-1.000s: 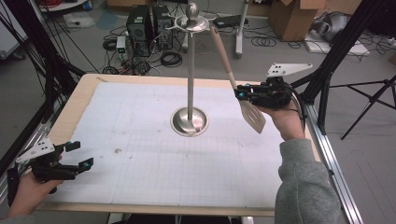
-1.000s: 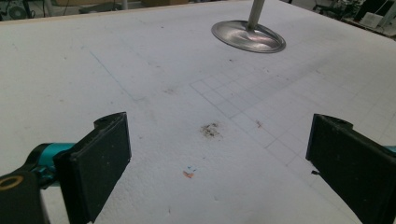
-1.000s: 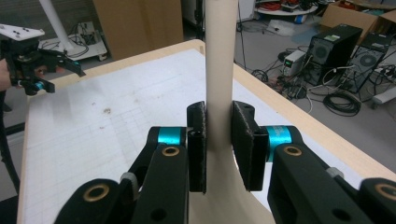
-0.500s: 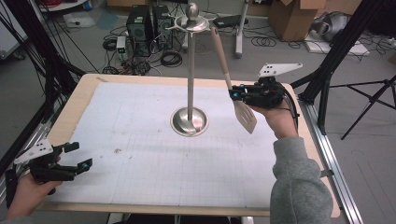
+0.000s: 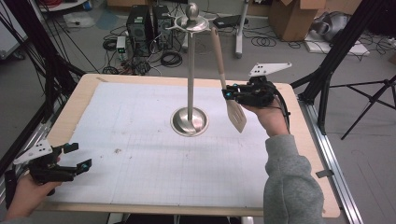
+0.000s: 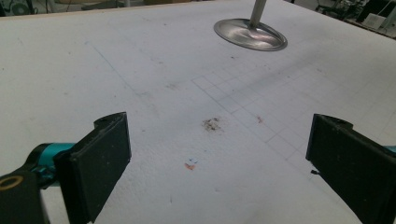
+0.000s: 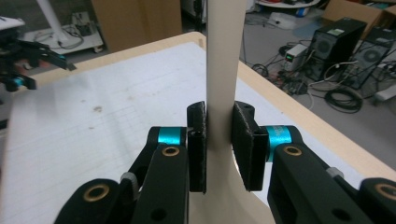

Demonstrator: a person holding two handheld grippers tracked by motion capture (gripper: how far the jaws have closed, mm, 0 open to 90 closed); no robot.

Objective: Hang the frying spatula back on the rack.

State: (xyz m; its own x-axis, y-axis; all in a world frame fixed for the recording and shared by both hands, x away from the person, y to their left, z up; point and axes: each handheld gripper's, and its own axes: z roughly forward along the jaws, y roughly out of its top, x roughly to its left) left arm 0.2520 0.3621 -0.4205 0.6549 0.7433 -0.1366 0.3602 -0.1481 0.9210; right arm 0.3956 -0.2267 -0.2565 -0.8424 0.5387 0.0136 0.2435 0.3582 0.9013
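Right now my right gripper [image 7: 218, 140] pinches the wooden spatula [image 5: 227, 88] at its neck, just above the blade, with the handle slanting up toward the top of the metal stand [image 5: 190, 70]; whether it hooks there I can't quite tell. My left gripper [image 6: 219, 154] rests spread wide and empty at the table's [image 5: 88, 88] near corner.

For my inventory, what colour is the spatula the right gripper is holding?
Pale beige spatula, seen best in the high view.
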